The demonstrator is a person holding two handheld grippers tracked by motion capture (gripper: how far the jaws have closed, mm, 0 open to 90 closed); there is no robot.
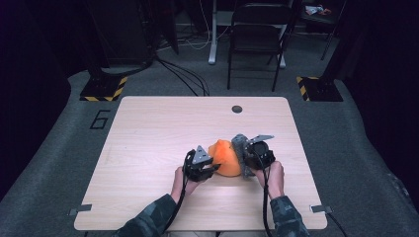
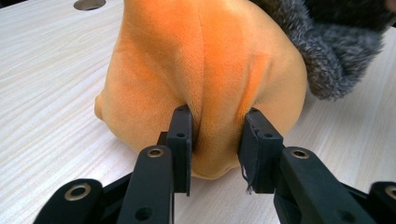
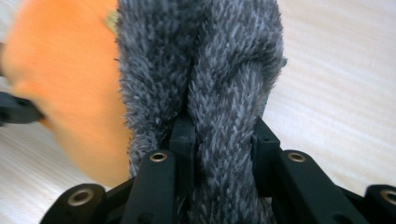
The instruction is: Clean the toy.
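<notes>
the orange plush (image 1: 225, 157) lies on the wooden table (image 1: 148, 148), well this side of the round hole (image 1: 237, 109) near the far edge. the left gripper (image 1: 213, 169) pinches a fold of the orange fabric (image 2: 205, 93) between its jaws, clenched on it. just right of the orange plush, touching it, is the grey fuzzy piece (image 1: 240, 144); the right gripper (image 1: 245, 165) grasps a ridge of that fur (image 3: 224, 107), jaws clamped on it.
</notes>
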